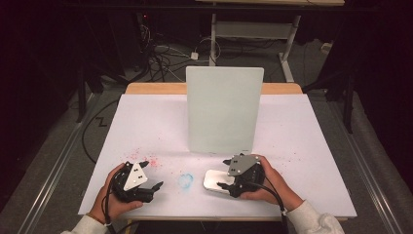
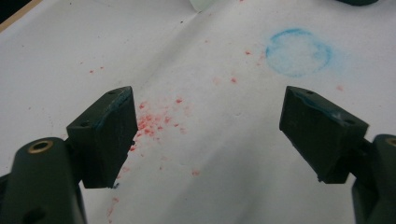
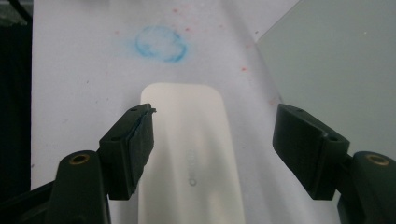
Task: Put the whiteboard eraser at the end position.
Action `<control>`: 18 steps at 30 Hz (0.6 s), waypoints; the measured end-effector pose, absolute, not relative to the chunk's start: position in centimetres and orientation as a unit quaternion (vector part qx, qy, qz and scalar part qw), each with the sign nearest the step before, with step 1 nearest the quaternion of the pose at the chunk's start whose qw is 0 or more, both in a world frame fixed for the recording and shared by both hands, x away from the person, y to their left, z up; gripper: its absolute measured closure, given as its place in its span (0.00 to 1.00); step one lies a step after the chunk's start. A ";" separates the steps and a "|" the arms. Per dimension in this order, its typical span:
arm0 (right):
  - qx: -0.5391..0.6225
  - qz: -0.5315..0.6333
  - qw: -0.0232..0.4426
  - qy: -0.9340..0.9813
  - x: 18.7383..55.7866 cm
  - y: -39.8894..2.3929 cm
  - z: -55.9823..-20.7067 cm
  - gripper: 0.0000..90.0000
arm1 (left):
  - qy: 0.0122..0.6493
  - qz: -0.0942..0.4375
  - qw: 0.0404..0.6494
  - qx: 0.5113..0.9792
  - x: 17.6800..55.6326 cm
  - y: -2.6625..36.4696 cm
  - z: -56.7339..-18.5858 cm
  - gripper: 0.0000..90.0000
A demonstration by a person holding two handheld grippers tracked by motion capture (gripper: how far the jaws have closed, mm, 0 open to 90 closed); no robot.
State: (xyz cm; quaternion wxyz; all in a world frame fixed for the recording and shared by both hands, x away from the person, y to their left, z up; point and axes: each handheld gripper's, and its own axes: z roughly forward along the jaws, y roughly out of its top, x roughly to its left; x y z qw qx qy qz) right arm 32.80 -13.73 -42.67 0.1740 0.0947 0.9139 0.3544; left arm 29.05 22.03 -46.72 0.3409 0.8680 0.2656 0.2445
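Note:
A flat white rounded device (image 1: pixel 214 179) (image 3: pixel 191 154) lies on the white table sheet (image 1: pixel 302 146) near the front edge. My right gripper (image 1: pixel 224 173) (image 3: pixel 214 116) hovers over it with its jaws apart. In the right gripper view the left jaw overlaps the device's left edge, while the right jaw stands clear of its right edge. My left gripper (image 1: pixel 155 187) (image 2: pixel 208 93) rests at the front left, open, with bare paper between its jaws. A blue ring stain (image 1: pixel 185 181) (image 2: pixel 299 52) (image 3: pixel 161 44) marks the paper between the two grippers.
A white board (image 1: pixel 225 109) (image 3: pixel 336 60) stands upright mid-table, just behind the right gripper. Red specks (image 1: pixel 146 161) (image 2: pixel 154 121) dot the paper by the left gripper. Floor cables and table legs lie beyond the far edge.

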 end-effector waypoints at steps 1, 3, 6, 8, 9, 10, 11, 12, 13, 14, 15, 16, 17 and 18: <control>0.101 0.361 0.182 0.909 32.8 -14.0 -42.4 0.33 | 0.266 0.244 0.341 0.868 29.0 22.0 -46.7 0.21; 0.108 0.369 0.198 0.902 32.9 -14.4 -42.0 0.33 | 0.266 0.245 0.341 0.868 29.1 22.0 -46.7 0.21; 0.120 0.378 0.217 0.892 33.0 -15.1 -41.5 0.32 | 0.266 0.244 0.342 0.868 29.1 22.0 -46.7 0.21; 0.128 0.382 0.228 0.886 33.0 -15.5 -41.2 0.32 | 0.267 0.245 0.342 0.867 29.1 22.0 -46.7 0.20; 0.131 0.383 0.236 0.883 33.1 -15.7 -41.1 0.32 | 0.267 0.245 0.342 0.867 29.1 22.0 -46.7 0.20; 0.135 0.383 0.243 0.881 33.1 -15.9 -41.0 0.32 | 0.267 0.245 0.343 0.867 29.1 22.0 -46.7 0.20; 0.138 0.383 0.251 0.878 33.1 -16.0 -40.9 0.31 | 0.267 0.245 0.343 0.866 29.1 22.0 -46.7 0.20; 0.143 0.382 0.261 0.875 33.1 -16.2 -40.8 0.31 | 0.267 0.245 0.343 0.866 29.1 22.0 -46.7 0.20; 0.147 0.383 0.266 0.872 33.2 -16.4 -40.7 0.31 | 0.267 0.244 0.344 0.866 29.1 22.0 -46.7 0.20; 0.151 0.383 0.270 0.871 33.2 -16.6 -40.7 0.30 | 0.267 0.244 0.343 0.867 29.1 22.0 -46.7 0.20; 0.156 0.381 0.276 0.868 33.3 -16.8 -40.6 0.30 | 0.267 0.244 0.343 0.867 29.1 22.0 -46.7 0.20; 0.160 0.379 0.284 0.866 33.3 -16.9 -40.6 0.29 | 0.267 0.244 0.343 0.867 29.1 22.0 -46.7 0.20; 0.161 0.379 0.287 0.865 33.4 -17.1 -40.5 0.29 | 0.267 0.244 0.343 0.867 29.1 22.0 -46.7 0.20; 0.164 0.381 0.288 0.863 33.4 -17.2 -40.4 0.28 | 0.267 0.244 0.343 0.867 29.1 22.0 -46.7 0.20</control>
